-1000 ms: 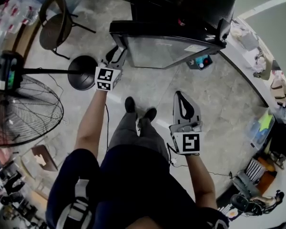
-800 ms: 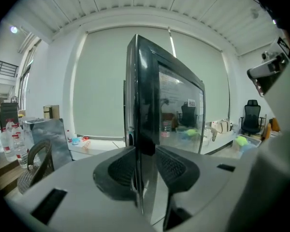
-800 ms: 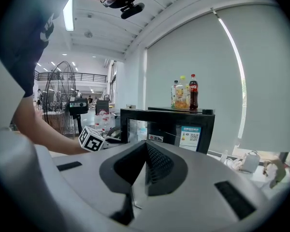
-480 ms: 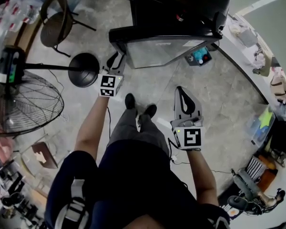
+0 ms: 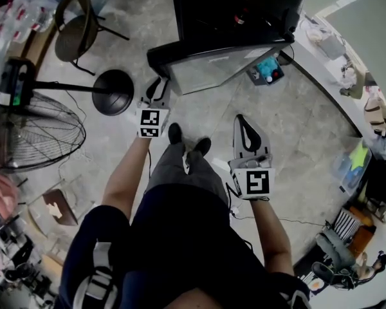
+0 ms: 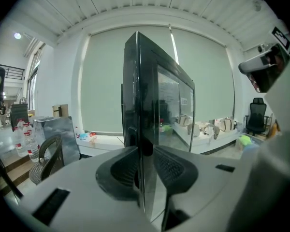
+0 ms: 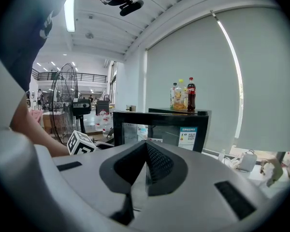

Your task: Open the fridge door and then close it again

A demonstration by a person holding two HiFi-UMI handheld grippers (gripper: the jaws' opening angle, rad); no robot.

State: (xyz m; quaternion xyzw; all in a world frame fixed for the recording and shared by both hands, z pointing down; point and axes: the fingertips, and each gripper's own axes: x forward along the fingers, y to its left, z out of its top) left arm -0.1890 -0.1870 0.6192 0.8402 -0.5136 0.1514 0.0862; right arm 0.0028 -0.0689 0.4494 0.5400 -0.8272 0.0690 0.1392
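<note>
Fridge door [image 5: 222, 69], black frame, glass pane, standing ajar

Workshop-style office hall: a polished concrete floor [image 5: 289, 127] holds an industrial pedestal fan [image 5: 32, 140] at left. Cluttered white counters [image 5: 325, 82] line the right, and a mezzanine railing [image 7: 87, 76] runs far off.

Left of the fingers [image 7: 159, 164] of the right gripper [image 7: 146, 146], a pedestal fan [image 7: 67, 98] is standing; beyond them a pale blind [image 7: 183, 52] is covering the window.
</note>
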